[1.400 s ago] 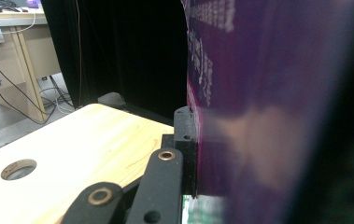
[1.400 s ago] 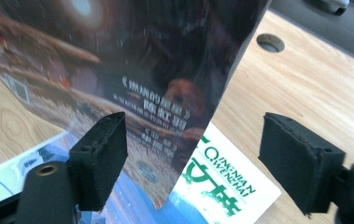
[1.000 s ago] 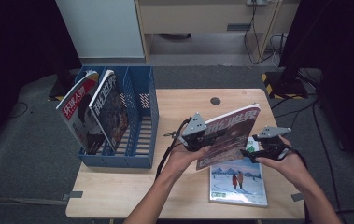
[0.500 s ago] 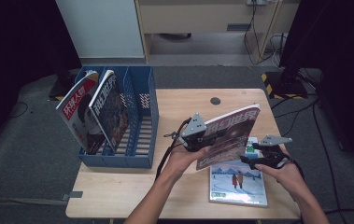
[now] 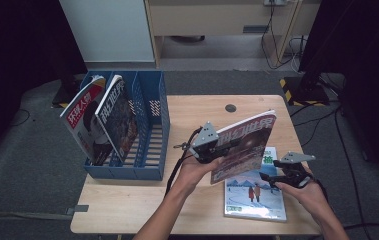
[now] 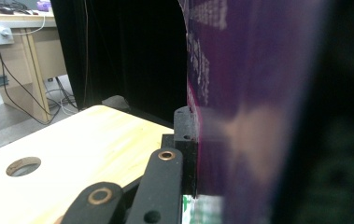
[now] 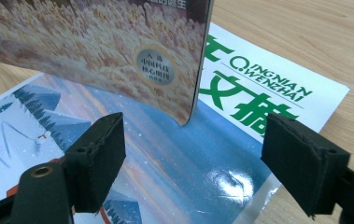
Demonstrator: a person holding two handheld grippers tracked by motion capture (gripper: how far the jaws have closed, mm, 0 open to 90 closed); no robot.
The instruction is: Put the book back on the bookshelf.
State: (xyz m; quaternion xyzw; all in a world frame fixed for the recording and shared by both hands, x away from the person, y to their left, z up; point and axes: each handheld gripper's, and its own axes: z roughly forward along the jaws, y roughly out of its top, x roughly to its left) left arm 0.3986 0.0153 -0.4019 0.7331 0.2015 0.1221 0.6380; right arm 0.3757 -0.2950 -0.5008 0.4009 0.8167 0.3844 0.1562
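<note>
The held magazine [image 5: 244,147] has a deep purple cover with white lettering and a pale golden, feathery pattern low down. The magazine lying flat [image 5: 257,192] shows a blue snowy scene under a white band with green characters. The file rack [image 5: 149,130] is blue mesh, the surface [image 5: 187,107] pale wood, and both grippers' jaws are black.

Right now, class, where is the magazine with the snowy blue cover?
In the high view, the snowy blue magazine lies flat at the table's front right, under the tilted red magazine and beside the right gripper.
</note>
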